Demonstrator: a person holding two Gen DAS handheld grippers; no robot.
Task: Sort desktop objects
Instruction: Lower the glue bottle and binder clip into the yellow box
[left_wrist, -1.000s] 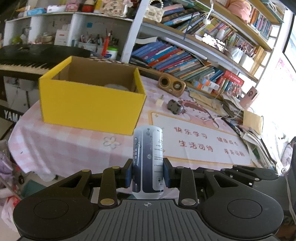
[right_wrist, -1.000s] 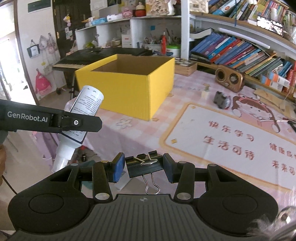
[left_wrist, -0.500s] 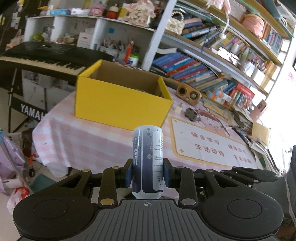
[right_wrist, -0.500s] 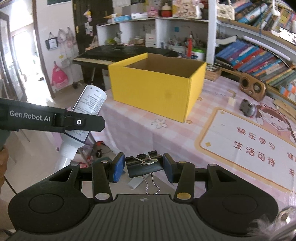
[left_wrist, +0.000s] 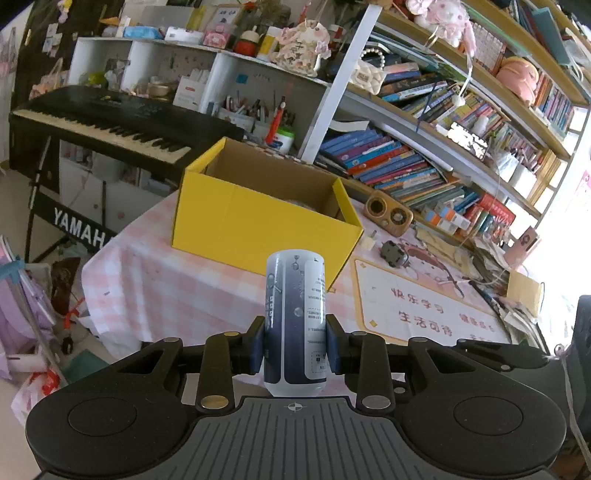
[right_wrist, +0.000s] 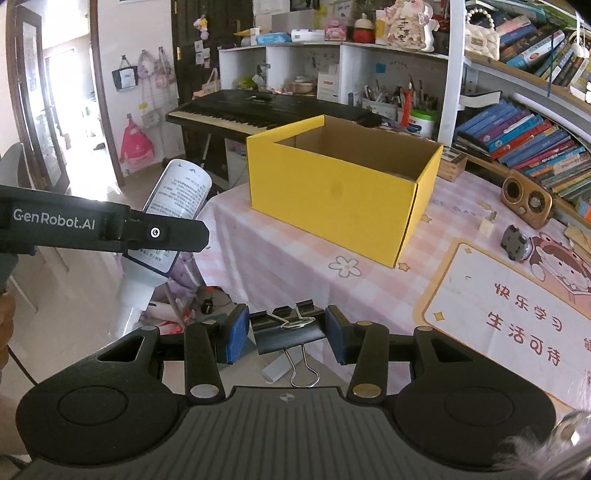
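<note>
Grippers grasp bottle (left_wrist: 295, 317) and binder clip (right_wrist: 286, 330); yellow box (right_wrist: 332, 199) stands ahead on table (right_wrist: 258, 258).

A smooth, glossy plastic bottle (left_wrist: 295, 321) is being pressed between the matt blue pads of the left tongs (left_wrist: 295, 349), whose black plastic arms are being shown with a dull finish. A matt black metal binder clip (right_wrist: 288, 330) with shiny wire handles is being gripped by the right tongs (right_wrist: 288, 334). The box (right_wrist: 332, 199) is being seen as yellow-faced corrugated cardboard, raw brown inside. The surface (right_wrist: 266, 254) is being covered by checked cloth.
</note>
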